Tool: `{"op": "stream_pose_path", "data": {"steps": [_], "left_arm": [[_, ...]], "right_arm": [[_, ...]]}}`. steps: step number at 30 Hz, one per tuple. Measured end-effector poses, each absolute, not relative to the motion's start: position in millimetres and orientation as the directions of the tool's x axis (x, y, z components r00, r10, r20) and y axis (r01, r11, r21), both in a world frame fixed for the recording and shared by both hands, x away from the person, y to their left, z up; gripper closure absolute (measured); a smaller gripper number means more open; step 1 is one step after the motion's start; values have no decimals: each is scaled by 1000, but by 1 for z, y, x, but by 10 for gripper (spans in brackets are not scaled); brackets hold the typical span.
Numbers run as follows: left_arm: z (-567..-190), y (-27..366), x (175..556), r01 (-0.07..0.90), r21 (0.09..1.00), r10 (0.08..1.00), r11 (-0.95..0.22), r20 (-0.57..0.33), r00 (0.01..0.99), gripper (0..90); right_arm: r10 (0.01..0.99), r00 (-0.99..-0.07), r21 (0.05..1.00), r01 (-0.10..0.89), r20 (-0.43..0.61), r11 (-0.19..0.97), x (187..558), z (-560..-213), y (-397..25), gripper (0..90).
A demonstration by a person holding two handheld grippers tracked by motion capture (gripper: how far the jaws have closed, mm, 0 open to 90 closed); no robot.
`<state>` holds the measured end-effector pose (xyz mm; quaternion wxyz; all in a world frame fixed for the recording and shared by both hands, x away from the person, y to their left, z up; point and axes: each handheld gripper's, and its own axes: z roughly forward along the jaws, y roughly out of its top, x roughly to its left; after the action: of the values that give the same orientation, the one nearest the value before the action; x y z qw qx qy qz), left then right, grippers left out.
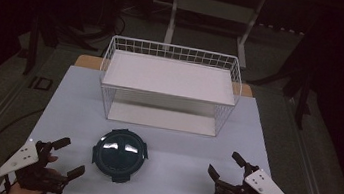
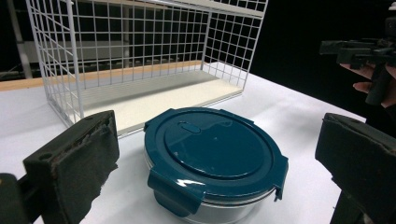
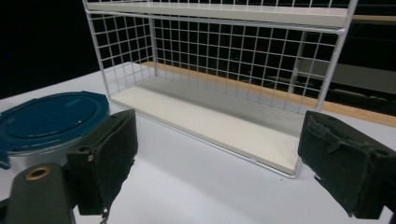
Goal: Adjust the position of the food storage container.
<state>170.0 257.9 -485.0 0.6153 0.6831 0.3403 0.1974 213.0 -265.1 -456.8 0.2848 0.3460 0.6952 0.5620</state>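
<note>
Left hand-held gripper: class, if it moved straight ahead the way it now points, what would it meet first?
Most likely the container. In its own view the left hand-held gripper has its jaws open either side of the teal lid, with bare table before it. The rack stands farther behind. Exact depth is unclear.

Lidded container (image 1: pixel 118 154) on table (image 1: pixel 174 178) before wire shelf rack (image 1: pixel 169 84), between left tool (image 1: pixel 64 156) and right tool (image 1: pixel 224 167)

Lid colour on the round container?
Dark teal lid on a metal container; clearest in the left gripper view.
</note>
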Motion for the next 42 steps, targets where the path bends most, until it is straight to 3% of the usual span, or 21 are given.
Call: {"op": "stream_pose_path", "data": {"steps": [14, 18, 30, 33, 37, 39, 42], "left_arm": [[-485, 258, 170, 227, 974, 711, -7, -155, 686, 0], [-480, 254, 170, 274, 962, 727, 11, -196, 658, 0], [-451, 262, 189, 348, 936, 716, -48, -211, 665, 6], [-454, 269, 199, 399, 908, 713, -125, -197, 673, 81], [-463, 272, 204, 446, 876, 709, -182, -197, 677, 389], [-465, 272, 204, 457, 867, 717, -199, -190, 671, 425], [-472, 271, 207, 492, 833, 715, -252, -183, 675, 630]], "right_arm": [[806, -592, 977, 164, -11, 134, 213, -457, -265, 119], [808, -589, 975, 177, -6, 136, 214, -458, -264, 119], [808, -589, 970, 210, 28, 119, 215, -459, -264, 119], [809, -587, 970, 209, 26, 120, 215, -458, -265, 119], [807, -590, 970, 211, 30, 118, 214, -458, -265, 120], [806, -592, 970, 212, 32, 117, 214, -458, -265, 120], [802, -596, 969, 215, 34, 119, 215, -458, -264, 120]]}}
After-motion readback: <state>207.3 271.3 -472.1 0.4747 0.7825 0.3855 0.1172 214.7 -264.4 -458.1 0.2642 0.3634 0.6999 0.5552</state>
